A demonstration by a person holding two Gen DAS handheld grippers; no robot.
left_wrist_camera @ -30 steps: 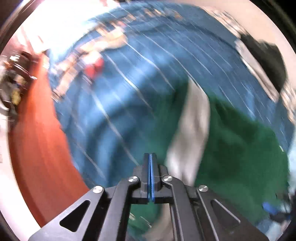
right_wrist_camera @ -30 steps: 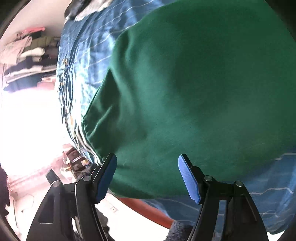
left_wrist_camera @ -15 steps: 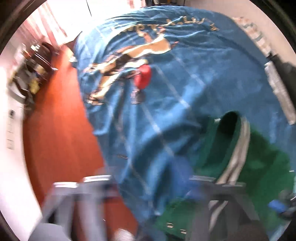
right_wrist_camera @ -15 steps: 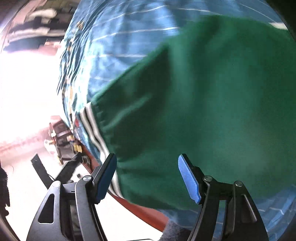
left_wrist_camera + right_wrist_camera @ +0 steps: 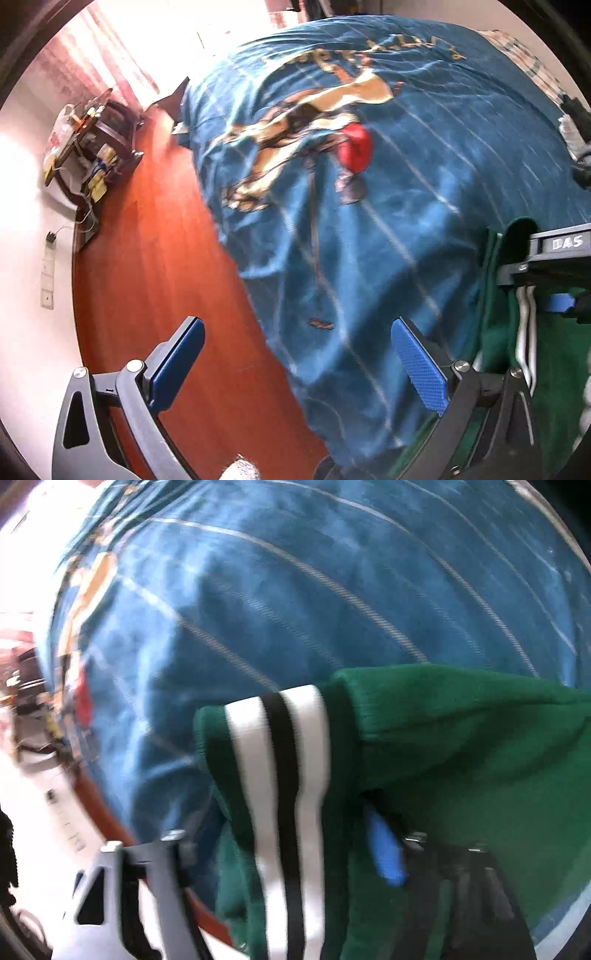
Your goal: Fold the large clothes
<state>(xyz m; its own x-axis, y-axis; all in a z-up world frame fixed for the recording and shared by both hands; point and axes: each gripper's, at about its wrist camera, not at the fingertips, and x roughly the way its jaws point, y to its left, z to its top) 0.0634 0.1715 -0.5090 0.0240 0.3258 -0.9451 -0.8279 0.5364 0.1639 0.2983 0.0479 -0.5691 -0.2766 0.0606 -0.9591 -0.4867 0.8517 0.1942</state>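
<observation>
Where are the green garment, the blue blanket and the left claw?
green garment (image 5: pixel 461 746): right wrist view, plain green cloth.
blue blanket (image 5: pixel 424 155): left wrist view, top surface.
left claw (image 5: pixel 295 363): left wrist view, midway between fingertips.

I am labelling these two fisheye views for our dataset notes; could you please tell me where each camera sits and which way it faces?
Left wrist: sits on the left gripper, looking along its open fingers over the blue bedspread and red-brown floor; the right gripper shows at the right edge.
Right wrist: sits on the right gripper, close over the green garment with its striped cuff; fabric drapes over its fingers.
Shared: bedspread, garment, floor.
</observation>
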